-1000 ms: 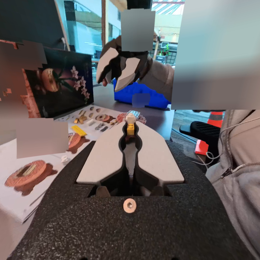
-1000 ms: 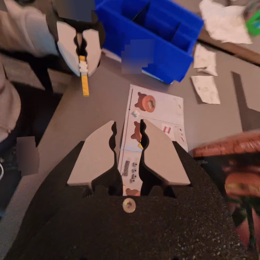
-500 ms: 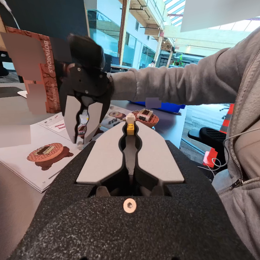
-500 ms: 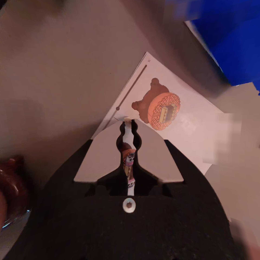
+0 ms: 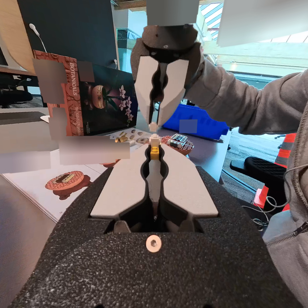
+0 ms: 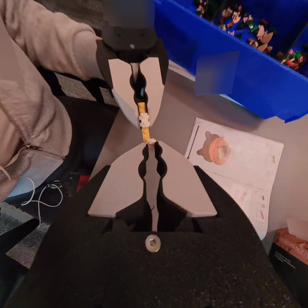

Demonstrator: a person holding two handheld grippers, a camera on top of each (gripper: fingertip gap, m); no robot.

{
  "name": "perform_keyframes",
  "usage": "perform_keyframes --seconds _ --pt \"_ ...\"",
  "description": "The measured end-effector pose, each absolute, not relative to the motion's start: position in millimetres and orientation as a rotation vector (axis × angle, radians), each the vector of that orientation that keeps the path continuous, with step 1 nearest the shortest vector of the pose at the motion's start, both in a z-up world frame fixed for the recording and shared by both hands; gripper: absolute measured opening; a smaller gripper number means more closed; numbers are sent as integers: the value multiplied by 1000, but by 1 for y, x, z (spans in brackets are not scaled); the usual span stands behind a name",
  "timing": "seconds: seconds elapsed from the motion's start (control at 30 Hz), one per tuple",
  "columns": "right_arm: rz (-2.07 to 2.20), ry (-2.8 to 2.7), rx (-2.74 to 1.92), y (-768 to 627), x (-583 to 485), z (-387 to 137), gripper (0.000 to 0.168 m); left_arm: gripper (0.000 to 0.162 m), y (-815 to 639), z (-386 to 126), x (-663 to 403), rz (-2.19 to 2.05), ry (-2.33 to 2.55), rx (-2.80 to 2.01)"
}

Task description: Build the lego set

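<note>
The left tongs [image 5: 154, 146] are clamped on a yellow strip [image 6: 144, 120] with a white brick [image 6: 144, 120] stuck on it, the strip's long axis running straight out past the tips toward the right tongs [image 6: 150, 144]. Those are pinched on a small white piece [image 5: 152, 127], which in the left wrist view hangs just above the strip's end and in the right wrist view sits at its far end; whether they touch I cannot tell. The next move looks like pressing that piece onto the strip's free end, so it needs to line up along the strip. Beyond the left tongs' tips a round brown base [image 5: 178, 144] sits on the table, with an open booklet [image 5: 38, 188] to their left. The set's box [image 5: 93, 101] bears printed writing, as does the booklet. A blue bin [image 6: 250, 70] of loose pieces lies up and right of the right tongs.
</note>
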State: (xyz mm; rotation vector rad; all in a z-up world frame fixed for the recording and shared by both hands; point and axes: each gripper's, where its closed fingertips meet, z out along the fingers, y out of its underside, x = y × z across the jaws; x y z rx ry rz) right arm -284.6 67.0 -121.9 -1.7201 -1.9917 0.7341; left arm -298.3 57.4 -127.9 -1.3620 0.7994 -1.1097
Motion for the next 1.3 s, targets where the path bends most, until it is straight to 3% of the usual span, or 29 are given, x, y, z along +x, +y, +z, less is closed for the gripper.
perform_keyframes --seconds 1.3 --pt "842 -2050 -1742 46 -299 -124 7 7 46 -120 -301 -1139 838 -1242"
